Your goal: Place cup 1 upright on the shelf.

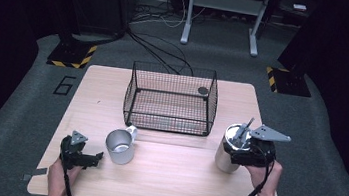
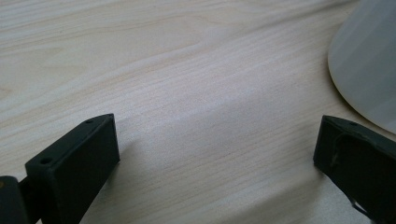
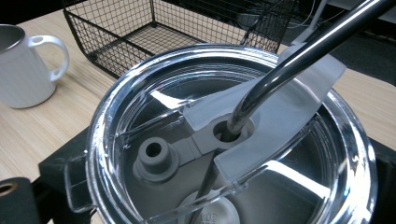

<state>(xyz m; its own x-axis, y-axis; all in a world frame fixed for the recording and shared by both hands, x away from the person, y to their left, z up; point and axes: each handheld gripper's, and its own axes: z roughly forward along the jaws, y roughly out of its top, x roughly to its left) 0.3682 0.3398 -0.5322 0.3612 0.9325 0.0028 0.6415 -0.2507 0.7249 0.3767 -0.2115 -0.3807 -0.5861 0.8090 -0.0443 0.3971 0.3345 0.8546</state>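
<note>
Now tumbler (image 1: 228,152) between right gripper (image 1: 251,150) jaws.

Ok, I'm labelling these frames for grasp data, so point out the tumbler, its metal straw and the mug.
tumbler (image 1: 225,159), high view, steel side wall left of the right gripper.
metal straw (image 3: 299,53), right gripper view, shaft above the lid hole.
mug (image 1: 119,147), high view, outer wall below the rim.

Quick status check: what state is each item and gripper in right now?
tumbler: upright, clear lid on, straw through it, clamped by right gripper.
mug: upright, empty, free.
wire basket: upright, small dark disc inside.
left gripper: open, beside mug.
right gripper: shut on tumbler.
</note>
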